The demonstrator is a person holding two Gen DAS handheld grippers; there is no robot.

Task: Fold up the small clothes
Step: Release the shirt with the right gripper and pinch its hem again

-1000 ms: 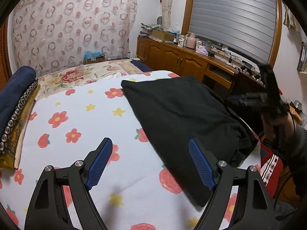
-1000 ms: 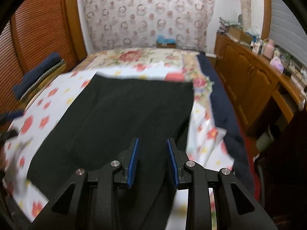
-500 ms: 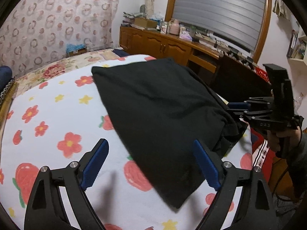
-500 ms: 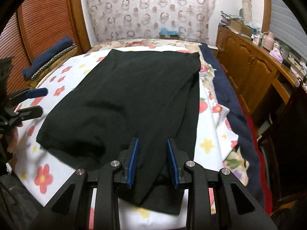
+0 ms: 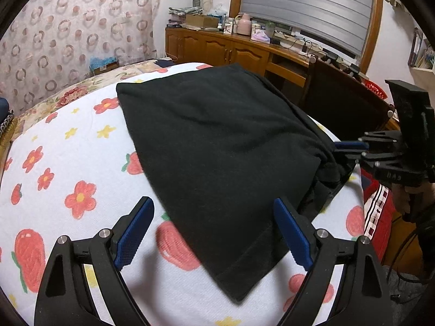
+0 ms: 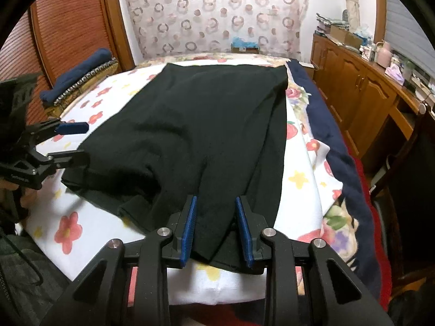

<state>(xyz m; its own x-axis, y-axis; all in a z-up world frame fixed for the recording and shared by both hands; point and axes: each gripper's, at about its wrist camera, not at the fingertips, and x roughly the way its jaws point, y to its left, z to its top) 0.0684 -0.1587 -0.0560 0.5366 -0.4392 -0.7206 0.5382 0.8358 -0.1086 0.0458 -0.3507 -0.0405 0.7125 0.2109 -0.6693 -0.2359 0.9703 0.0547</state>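
A black garment (image 5: 217, 146) lies spread on the flowered white bedspread (image 5: 68, 163); it also shows in the right wrist view (image 6: 195, 125). My left gripper (image 5: 214, 231) is wide open, its blue pads on either side of the garment's near corner; in the right wrist view it (image 6: 73, 141) sits at the garment's left edge. My right gripper (image 6: 214, 228) is open by a narrow gap with the garment's near edge lying between its pads; it shows in the left wrist view (image 5: 350, 149) at the bunched right corner.
A wooden cabinet (image 5: 231, 51) with clutter stands along the wall under a shuttered window. A folded navy item (image 6: 78, 73) lies at the bed's far left. A dark blue blanket (image 6: 334, 141) runs along the bed's right edge. A patterned curtain (image 6: 214, 11) hangs behind.
The garment has come down from a raised, moving state and settled flat on the bed. Both grippers have moved closer to its near edge. The left jaws stay wide, the right narrow.
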